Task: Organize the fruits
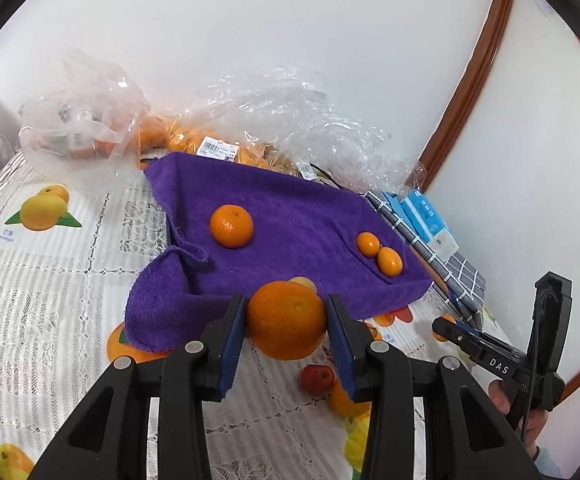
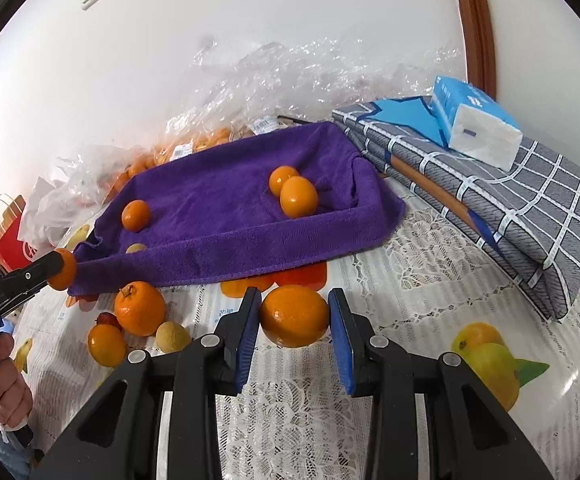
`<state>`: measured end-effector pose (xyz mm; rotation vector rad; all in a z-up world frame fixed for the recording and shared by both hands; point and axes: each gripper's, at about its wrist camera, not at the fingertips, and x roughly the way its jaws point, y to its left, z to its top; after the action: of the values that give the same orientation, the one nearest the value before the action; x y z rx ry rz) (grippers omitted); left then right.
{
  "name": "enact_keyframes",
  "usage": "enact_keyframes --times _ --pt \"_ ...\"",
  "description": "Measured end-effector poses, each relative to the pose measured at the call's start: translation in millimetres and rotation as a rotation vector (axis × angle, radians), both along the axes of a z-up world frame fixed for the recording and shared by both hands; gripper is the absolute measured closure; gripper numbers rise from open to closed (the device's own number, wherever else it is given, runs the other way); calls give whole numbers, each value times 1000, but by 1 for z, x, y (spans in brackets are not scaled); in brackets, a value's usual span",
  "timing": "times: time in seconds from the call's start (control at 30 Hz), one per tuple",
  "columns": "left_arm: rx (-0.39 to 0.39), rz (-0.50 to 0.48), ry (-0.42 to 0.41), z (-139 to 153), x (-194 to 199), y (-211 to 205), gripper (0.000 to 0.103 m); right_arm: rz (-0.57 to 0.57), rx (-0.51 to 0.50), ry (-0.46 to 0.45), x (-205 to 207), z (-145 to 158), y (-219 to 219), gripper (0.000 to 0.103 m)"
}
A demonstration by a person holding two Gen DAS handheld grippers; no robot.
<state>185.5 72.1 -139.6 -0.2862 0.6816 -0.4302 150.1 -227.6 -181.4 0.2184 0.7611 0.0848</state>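
Left wrist view shows the left gripper (image 1: pixel 285 320) with its blue pads pressed on both sides of a big orange (image 1: pixel 287 320), round and bumpy, its little dimple facing up toward 1 o'clock. The orange is held just in front of the purple towel (image 1: pixel 290 220), at the near edge. A round fruit has no long side, so I cannot tell a long axis for it. On the towel I count three orange fruits in this view: one medium orange (image 1: pixel 231 226) at 10 o'clock from the held one, and two small oval ones (image 1: pixel 378 249) touching each other at 2 o'clock, lying in a line toward 4 o'clock. A pale small fruit (image 1: pixel 302 282) peeks from behind the held orange. Right wrist view shows the right gripper (image 2: pixel 294 316) closed on a second smooth orange (image 2: pixel 294 315) over the lacy tablecloth (image 2: pixel 410 280), just in front of the towel. At 9 o'clock from it lie four loose fruits: two oranges (image 2: pixel 139 308), one pale round fruit (image 2: pixel 172 336) and one small red fruit (image 2: pixel 107 319). Clear plastic bags (image 2: pixel 281 76) of more oranges sit behind the towel at 12 o'clock. A blue tissue pack (image 2: pixel 476 122) rests on a folded checked cloth (image 2: pixel 510 208) at 2 o'clock.
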Motion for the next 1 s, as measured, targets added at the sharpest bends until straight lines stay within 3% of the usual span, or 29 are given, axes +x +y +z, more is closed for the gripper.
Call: enact_keyframes --times 0.27,0.43,0.77,0.9,1.0 --pt "8 31 -23 5 -3 4 65 10 -27 -16 -6 9 5 69" --pt "-3 71 -22 17 -3 7 65 32 -6 -64 -3 38 8 69" --pt "-22 153 -46 61 33 9 65 78 -41 -139 51 83 32 69" --pt "-13 195 -52 51 54 4 65 93 -29 -131 79 78 42 69" --pt "-22 202 -25 27 63 2 65 98 -18 -109 97 59 47 69"
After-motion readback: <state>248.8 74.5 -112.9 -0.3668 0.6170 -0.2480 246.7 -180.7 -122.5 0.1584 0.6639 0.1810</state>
